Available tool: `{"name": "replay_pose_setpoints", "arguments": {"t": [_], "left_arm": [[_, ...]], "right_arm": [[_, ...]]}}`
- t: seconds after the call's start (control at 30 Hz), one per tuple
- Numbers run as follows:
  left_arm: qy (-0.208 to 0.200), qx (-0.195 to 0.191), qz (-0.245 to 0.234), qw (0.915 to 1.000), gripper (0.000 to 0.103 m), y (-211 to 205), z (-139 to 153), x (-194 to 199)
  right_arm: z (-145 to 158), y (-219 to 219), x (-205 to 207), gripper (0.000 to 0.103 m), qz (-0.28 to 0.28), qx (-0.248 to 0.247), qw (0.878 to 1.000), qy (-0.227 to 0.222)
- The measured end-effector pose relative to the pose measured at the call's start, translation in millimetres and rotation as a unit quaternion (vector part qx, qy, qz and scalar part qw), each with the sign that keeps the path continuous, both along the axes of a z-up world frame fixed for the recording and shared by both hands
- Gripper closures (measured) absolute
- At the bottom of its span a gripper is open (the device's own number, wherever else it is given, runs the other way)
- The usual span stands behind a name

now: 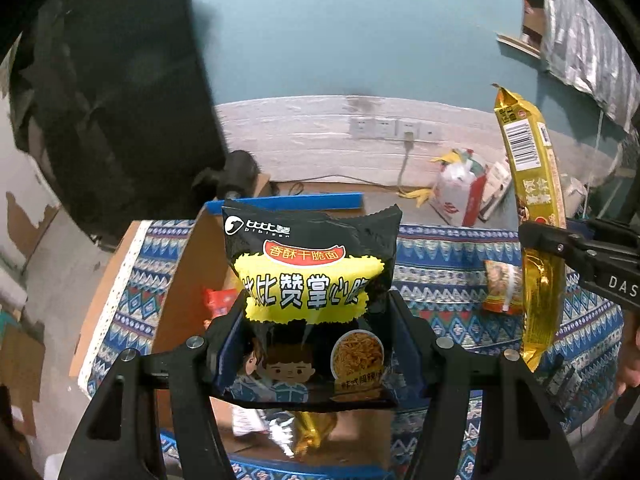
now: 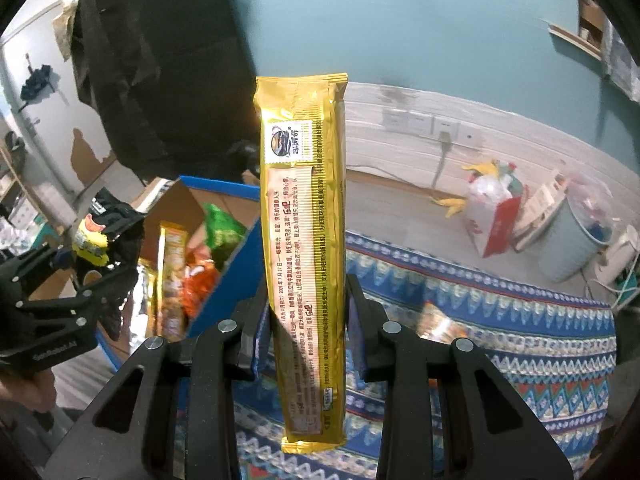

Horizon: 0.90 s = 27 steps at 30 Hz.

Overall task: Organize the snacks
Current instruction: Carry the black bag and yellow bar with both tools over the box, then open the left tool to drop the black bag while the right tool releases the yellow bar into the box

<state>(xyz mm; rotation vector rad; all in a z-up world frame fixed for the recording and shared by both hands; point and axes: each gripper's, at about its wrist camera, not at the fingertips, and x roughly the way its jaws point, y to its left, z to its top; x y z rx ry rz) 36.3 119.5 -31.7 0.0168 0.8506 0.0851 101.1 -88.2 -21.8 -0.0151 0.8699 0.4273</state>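
My left gripper (image 1: 316, 344) is shut on a black and yellow crispy noodle packet (image 1: 312, 280) and holds it upright above a cardboard box (image 1: 188, 264) with a blue rim. My right gripper (image 2: 308, 320) is shut on a long gold snack packet (image 2: 304, 248), held upright above the patterned cloth. The gold packet also shows in the left wrist view (image 1: 532, 216), to the right of the box. The box (image 2: 240, 264) holds several snack packets, among them a green one (image 2: 222, 232) and an orange one (image 2: 200, 284). The left gripper (image 2: 92, 264) shows at the left of the right wrist view.
A blue patterned cloth (image 2: 500, 320) covers the table, with a small orange snack packet (image 1: 502, 286) lying on it. Behind, on the floor, stand a white and red bag (image 2: 496, 212) and a light blue bin (image 2: 576, 240). A dark covered object (image 1: 120, 100) stands at back left.
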Motion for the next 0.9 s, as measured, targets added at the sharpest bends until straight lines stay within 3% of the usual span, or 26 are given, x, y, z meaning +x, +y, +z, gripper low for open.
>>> {"name": "replay_pose_setpoints", "arguments": {"t": [0.8, 0.9], "left_arm": [[0.031, -0.012, 0.094, 0.9950, 0.037, 87, -32, -14], [0.034, -0.010, 0.103, 0.9940, 0.032, 92, -33, -14]], "right_arm": [[-7, 124, 15, 0.072, 0.075, 0.032, 0.996, 0.025], [-12, 136, 16, 0.072, 0.081, 0.031, 0.996, 0.031]]}}
